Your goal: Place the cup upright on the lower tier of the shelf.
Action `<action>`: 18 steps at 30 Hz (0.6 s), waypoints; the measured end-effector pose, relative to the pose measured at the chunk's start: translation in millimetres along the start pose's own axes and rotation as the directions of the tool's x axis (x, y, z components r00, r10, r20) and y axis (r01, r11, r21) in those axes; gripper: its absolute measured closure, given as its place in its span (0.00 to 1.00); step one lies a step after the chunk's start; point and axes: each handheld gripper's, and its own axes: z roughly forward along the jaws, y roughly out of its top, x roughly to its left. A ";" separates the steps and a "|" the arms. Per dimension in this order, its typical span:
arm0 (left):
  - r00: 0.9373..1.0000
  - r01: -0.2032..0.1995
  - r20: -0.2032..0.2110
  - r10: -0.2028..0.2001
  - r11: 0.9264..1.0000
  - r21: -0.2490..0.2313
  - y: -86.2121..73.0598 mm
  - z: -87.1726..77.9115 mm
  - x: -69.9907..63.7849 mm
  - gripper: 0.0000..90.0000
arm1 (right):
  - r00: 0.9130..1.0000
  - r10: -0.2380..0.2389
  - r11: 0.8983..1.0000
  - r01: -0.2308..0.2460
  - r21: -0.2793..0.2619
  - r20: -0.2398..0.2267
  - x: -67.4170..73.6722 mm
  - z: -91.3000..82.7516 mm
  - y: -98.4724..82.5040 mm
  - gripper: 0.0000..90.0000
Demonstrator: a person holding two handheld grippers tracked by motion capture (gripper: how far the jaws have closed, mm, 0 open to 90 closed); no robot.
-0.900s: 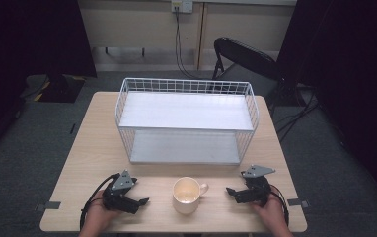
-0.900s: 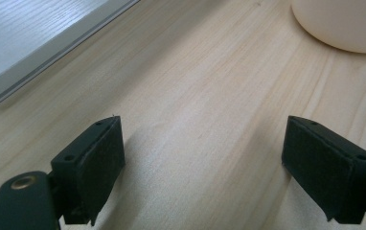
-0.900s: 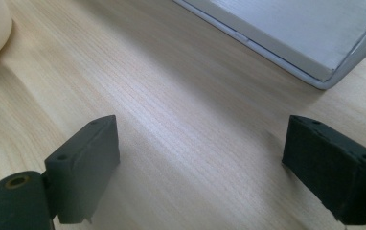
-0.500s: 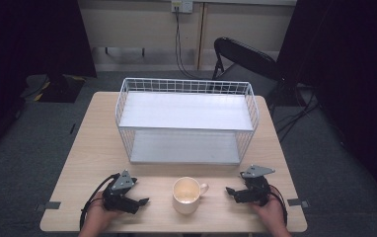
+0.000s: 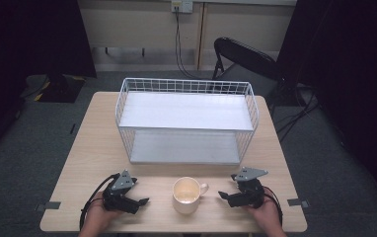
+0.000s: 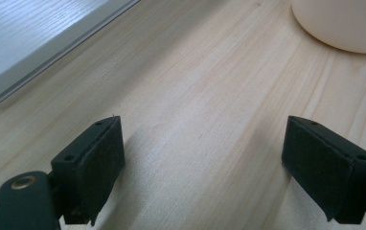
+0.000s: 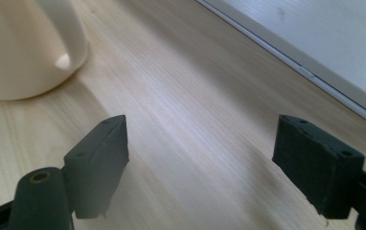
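Cream mug (image 5: 187,194) sits upright on the tabletop (image 5: 83,163), near the front edge, approx. midway btwn the two tongs; handle points toward the right tongs. Taking the mug as landmark: left tongs (image 5: 143,201) rest on the tabletop to its left, a short way off, not touching, held by the person's left hand (image 5: 97,217), w/ black cable looping beside it. Right tongs (image 5: 222,195) lie to the mug's right, just beyond the handle, also apart from it, in the right hand (image 5: 265,215). Both point inward at the mug. Behind the mug, farther from the person, stands a white wire basket (image 5: 186,86) w/ a white shelf board on top and another board at its base; its front edge is near the mug but clear of it. A dark folding chair (image 5: 241,57) stands past the basket, off the tabletop. In the left gripper view the left tongs (image 6: 204,158) stand wide open, nothing btwn the pads, bare wood underneath; mug's base (image 6: 344,24) shows at top right, basket's base board (image 6: 37,43) at top left. In the right gripper view the right tongs (image 7: 201,160) are likewise spread wide and empty; mug (image 7: 28,45) w/ its handle at top left, base board (image 7: 325,52) at top right.
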 end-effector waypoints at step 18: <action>1.000 0.001 -0.006 -0.001 1.000 0.001 -0.8 -0.9 -0.1 0.16 | 0.996 -0.060 0.998 0.058 -0.033 -0.060 20.1 -1.1 19.7 0.27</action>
